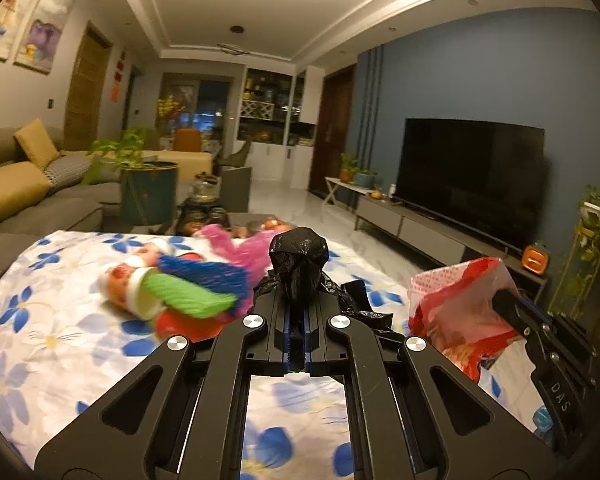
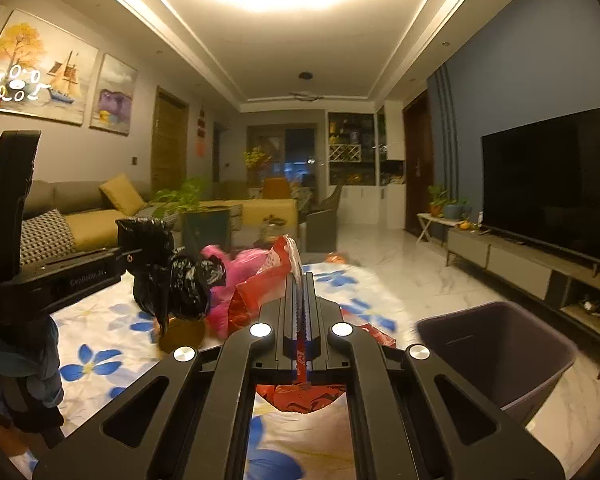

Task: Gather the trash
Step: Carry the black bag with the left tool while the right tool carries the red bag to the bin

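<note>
My left gripper [image 1: 299,292] is shut on a crumpled black plastic bag [image 1: 299,256], lifted above the flowered tablecloth [image 1: 40,344]. The same black bag [image 2: 172,272] hangs from the left gripper [image 2: 130,258] in the right wrist view. My right gripper [image 2: 303,292] is shut on a red and clear plastic bag [image 2: 276,276]; in the left wrist view that red bag [image 1: 456,308] is at the right, with the right gripper [image 1: 504,300] holding it. On the cloth lies a blurred heap of trash: a pink bag [image 1: 244,250], blue and green bits [image 1: 196,288] and a white cup [image 1: 140,292].
A dark purple bin [image 2: 496,352] stands on the marble floor right of the table. A sofa [image 1: 28,192] runs along the left, with a planter [image 1: 150,192] and a teapot [image 1: 204,192] beyond the table. A TV [image 1: 468,176] on a low console lines the right wall.
</note>
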Action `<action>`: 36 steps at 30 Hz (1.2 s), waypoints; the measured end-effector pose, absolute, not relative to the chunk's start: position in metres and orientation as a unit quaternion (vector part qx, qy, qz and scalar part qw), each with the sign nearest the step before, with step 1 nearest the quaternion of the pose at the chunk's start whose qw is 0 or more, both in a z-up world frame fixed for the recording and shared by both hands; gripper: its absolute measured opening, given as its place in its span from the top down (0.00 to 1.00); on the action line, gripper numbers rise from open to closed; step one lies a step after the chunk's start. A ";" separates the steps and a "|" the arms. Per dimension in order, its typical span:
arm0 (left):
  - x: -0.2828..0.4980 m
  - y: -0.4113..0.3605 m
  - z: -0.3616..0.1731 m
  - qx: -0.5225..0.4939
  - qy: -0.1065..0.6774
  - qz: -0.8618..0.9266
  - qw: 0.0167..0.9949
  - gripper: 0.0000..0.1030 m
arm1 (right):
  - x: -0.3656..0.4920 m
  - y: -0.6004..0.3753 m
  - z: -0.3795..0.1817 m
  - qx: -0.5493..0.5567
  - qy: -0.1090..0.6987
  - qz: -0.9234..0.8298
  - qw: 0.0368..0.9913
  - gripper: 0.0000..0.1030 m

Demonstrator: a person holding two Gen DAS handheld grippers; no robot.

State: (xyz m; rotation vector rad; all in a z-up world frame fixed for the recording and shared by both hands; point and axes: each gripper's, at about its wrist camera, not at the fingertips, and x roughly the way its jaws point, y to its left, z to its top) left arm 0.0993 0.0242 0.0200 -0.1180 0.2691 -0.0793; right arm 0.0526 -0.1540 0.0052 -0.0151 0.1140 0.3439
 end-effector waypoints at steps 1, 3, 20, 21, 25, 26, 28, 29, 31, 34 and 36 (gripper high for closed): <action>0.103 0.017 0.021 -0.056 0.136 -0.047 0.988 0.97 | 0.052 -0.157 0.006 -0.008 0.054 0.166 0.985 0.97; 0.109 0.006 0.023 -0.051 0.136 -0.057 0.988 0.97 | 0.054 -0.167 0.009 -0.008 0.047 0.151 0.987 0.97; 0.165 -0.105 0.035 -0.020 0.120 -0.157 0.980 0.97 | 0.070 -0.248 0.018 -0.008 0.010 0.032 0.999 0.97; 0.168 -0.110 0.034 -0.019 0.121 -0.161 0.979 0.97 | 0.072 -0.253 0.017 -0.008 0.008 0.027 1.000 0.97; 0.180 -0.133 0.030 -0.018 0.123 -0.179 0.976 0.97 | 0.078 -0.269 0.015 -0.008 0.006 0.007 1.000 0.97; 0.184 -0.139 0.029 -0.018 0.124 -0.184 0.975 0.97 | 0.079 -0.269 0.015 -0.008 0.006 0.003 1.000 0.97; 0.190 -0.148 0.026 -0.016 0.125 -0.191 0.973 0.97 | 0.083 -0.274 0.014 -0.011 0.005 -0.007 1.000 0.97; 0.194 -0.150 0.025 -0.015 0.125 -0.194 0.973 0.97 | 0.084 -0.277 0.013 -0.012 0.004 -0.010 1.000 0.97; 0.198 -0.158 0.023 -0.011 0.124 -0.198 0.972 0.97 | 0.089 -0.281 0.012 -0.013 0.005 -0.017 1.000 0.97; 0.205 -0.168 0.021 -0.011 0.124 -0.207 0.970 0.97 | 0.095 -0.289 0.008 -0.015 0.004 -0.026 1.000 0.97; 0.210 -0.174 0.019 -0.011 0.124 -0.214 0.969 0.97 | 0.098 -0.292 0.006 -0.011 0.006 -0.029 0.999 0.97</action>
